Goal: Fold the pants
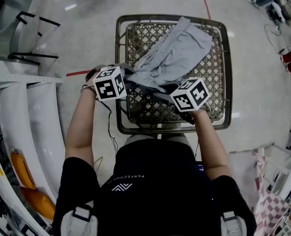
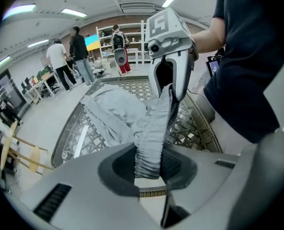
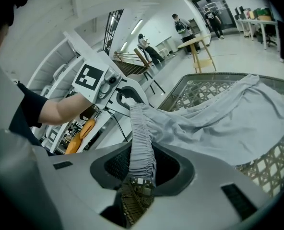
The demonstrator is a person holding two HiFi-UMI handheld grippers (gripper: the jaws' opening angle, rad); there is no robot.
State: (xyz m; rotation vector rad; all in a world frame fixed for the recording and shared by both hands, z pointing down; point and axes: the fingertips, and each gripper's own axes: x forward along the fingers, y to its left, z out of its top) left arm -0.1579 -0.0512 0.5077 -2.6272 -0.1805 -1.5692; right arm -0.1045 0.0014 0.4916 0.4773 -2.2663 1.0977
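Grey pants (image 1: 177,53) waistband pinched in left gripper (image 2: 148,166) and right gripper (image 3: 141,169), near table (image 1: 175,128) edge.

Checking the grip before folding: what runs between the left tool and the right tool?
The stretched waistband of the gray pants; the left tool and right tool are each shut on it. Both gripper views show it.

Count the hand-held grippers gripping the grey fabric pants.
2. The left hand-held gripper pinches the grey pants' waistband at the head view's left; the right hand-held gripper pinches it at the right.
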